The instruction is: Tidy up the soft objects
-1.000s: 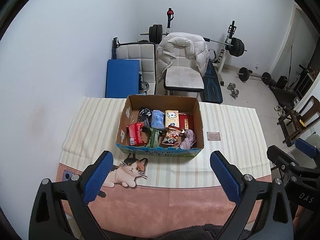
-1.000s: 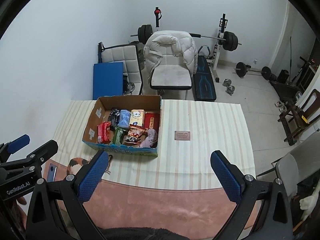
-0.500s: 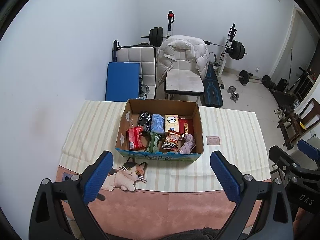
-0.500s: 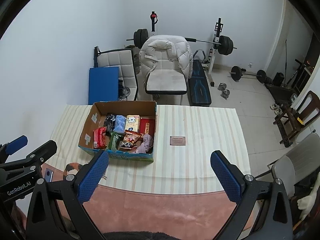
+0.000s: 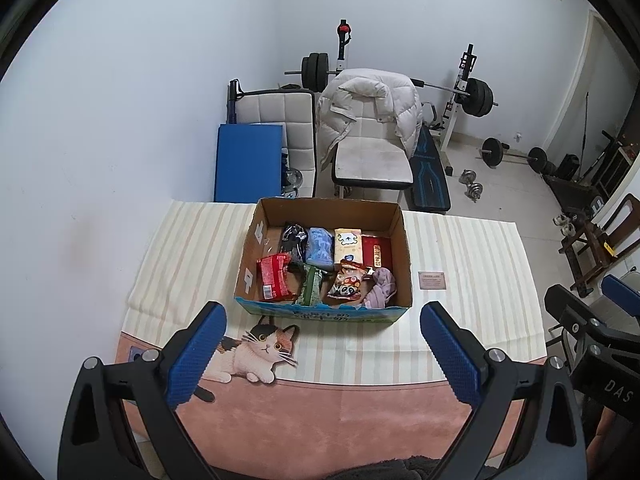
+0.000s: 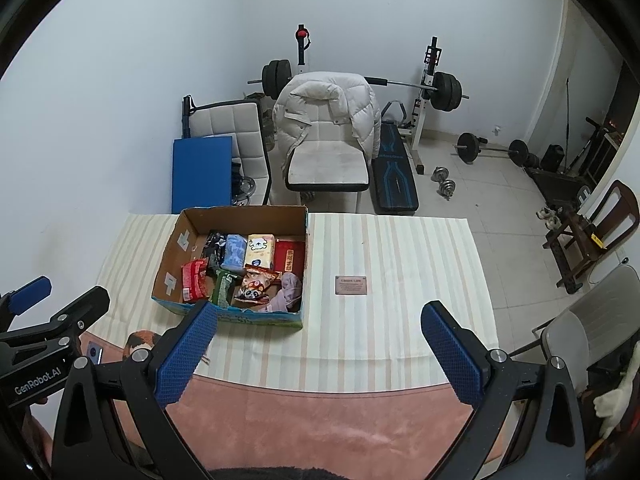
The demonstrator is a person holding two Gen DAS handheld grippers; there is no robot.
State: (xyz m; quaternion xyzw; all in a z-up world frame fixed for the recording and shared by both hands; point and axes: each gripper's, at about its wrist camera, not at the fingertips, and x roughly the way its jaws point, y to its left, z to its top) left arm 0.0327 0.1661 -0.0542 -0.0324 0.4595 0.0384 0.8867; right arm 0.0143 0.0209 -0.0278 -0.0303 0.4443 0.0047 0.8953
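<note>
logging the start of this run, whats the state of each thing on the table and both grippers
cardboard box: open-topped, upright, packed with items
lilac cloth: crumpled in the box's near right corner
small card: flat on the tablecloth, right of the box
left gripper: open, empty
right gripper: open, empty

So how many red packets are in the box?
2: a red snack packet at the cardboard box's front left, a dark red packet at the back right. Others may be hidden underneath.

1. Table [image 5: 472,240] covered by a striped cream cloth [image 5: 188,248] with a pink border (cat print at the near edge).
2. On the cloth: open cardboard box [image 5: 405,256], left of centre.
3. Small brown card [image 6: 351,284] lies flat, right of the box, apart from it.
</note>
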